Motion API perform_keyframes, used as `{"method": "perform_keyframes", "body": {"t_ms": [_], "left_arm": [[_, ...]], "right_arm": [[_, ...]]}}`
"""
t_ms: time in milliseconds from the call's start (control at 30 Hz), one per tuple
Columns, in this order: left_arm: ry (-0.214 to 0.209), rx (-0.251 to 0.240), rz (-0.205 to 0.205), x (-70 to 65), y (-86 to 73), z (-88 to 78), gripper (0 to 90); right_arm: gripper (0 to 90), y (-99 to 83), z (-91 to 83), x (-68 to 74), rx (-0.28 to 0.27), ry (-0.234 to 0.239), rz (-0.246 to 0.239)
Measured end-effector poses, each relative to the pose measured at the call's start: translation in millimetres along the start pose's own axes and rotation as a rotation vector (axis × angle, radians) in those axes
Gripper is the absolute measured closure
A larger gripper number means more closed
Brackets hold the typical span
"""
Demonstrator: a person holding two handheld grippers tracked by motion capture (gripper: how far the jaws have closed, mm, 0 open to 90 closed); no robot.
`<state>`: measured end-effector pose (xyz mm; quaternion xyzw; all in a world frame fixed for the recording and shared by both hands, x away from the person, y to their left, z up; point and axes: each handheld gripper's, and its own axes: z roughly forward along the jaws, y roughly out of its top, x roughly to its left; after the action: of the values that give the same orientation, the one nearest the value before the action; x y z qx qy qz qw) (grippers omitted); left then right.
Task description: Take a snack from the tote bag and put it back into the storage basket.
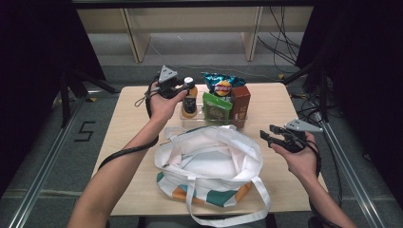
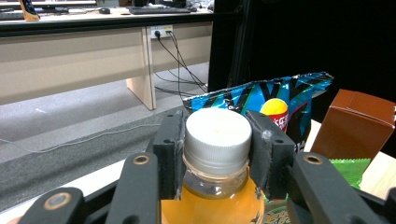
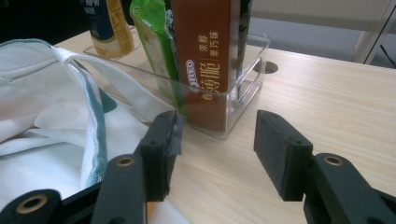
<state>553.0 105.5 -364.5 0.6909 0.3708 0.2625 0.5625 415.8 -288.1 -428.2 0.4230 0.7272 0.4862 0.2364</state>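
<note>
Even overhead light, dark surroundings, slightly soft

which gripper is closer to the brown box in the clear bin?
Left. The left gripper is at the bin's far end, its pads on the juice bottle's cap. The right gripper hovers open, farther from the brown box.

bottle [image 2: 217,186] | clear plastic, orange drink, white ribbed cap, yellow-and-dark label | upright, cap and neck clamped between two black pads | lower centre of left gripper view; upper centre-left in high view [image 1: 190,99], at left end of the clear bin; top left in right gripper view [image 3: 109,25]
</note>
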Motion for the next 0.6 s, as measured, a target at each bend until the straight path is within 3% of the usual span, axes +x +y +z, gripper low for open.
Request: {"method": "perform_keyframes", "body": {"t_ms": [100,267,333,367,600], "left_arm": [[-0.002,0.005,-0.004,-0.3,-0.9,1.3,58.9],[-0.013,0.003,0.014,0.9,-2.4,5.2,58.9],[-0.011,0.007,0.016,1.2,-3.2,5.8,58.9],[-0.011,0.008,0.018,1.4,-3.5,6.1,58.9],[-0.003,0.018,0.018,2.2,-6.7,7.6,58.8]], "right_arm": [[50.2,-0.2,-0.2,1.1,0.002,-0.002,0.016],[50.2,0.1,-0.9,-0.1,0.010,-0.007,-0.003],[50.2,-0.2,-1.2,1.4,0.013,-0.006,0.017],[50.2,0.0,-1.0,0.0,0.009,-0.007,-0.002],[50.2,-0.1,-0.8,0.1,0.005,-0.009,-0.002]]}}
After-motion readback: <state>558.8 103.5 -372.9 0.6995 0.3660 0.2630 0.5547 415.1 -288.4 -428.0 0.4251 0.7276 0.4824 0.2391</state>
